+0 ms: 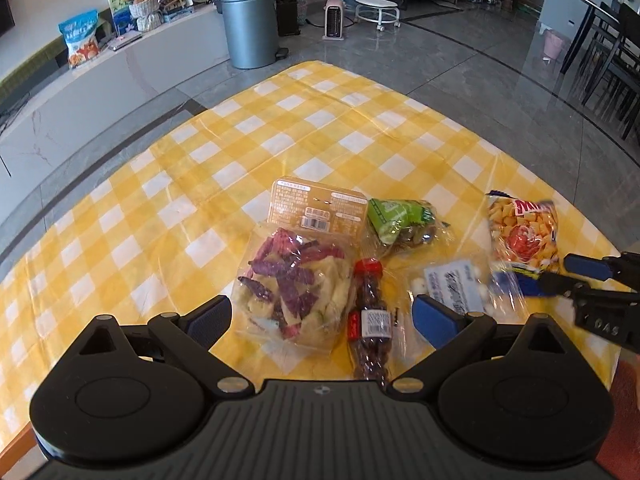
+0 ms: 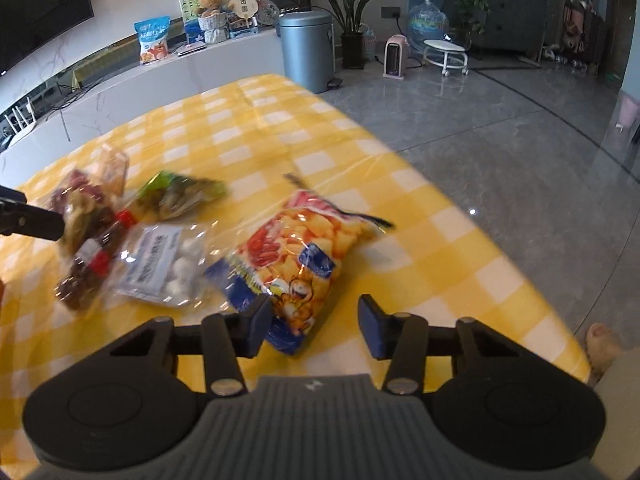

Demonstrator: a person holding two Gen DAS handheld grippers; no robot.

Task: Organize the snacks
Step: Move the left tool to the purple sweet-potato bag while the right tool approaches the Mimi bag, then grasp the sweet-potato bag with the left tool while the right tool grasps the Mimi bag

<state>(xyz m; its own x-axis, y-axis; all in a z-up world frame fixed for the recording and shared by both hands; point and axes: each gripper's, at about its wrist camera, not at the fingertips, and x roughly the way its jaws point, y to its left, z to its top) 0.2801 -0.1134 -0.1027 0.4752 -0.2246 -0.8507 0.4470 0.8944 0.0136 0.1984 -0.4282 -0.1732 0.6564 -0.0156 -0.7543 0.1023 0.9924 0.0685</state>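
Note:
Several snacks lie on the yellow checked tablecloth (image 1: 280,120). My left gripper (image 1: 322,316) is open wide over a clear bag of purple and yellow chips (image 1: 292,284) and a red-capped bottle (image 1: 370,312). Behind them lie an orange pack (image 1: 316,206) and a green packet (image 1: 400,218). A clear bag of white balls (image 1: 452,284) is to the right. My right gripper (image 2: 314,328) is open around the lower end of the orange crisps bag (image 2: 296,248). Its left pad is at the bag's corner; the right pad stands apart.
The table's right edge (image 2: 480,240) drops to grey floor. A grey bin (image 1: 248,26) stands beyond the far edge, and dark dining chairs (image 1: 612,52) are at the far right. A person's foot (image 2: 600,340) shows by the near right corner.

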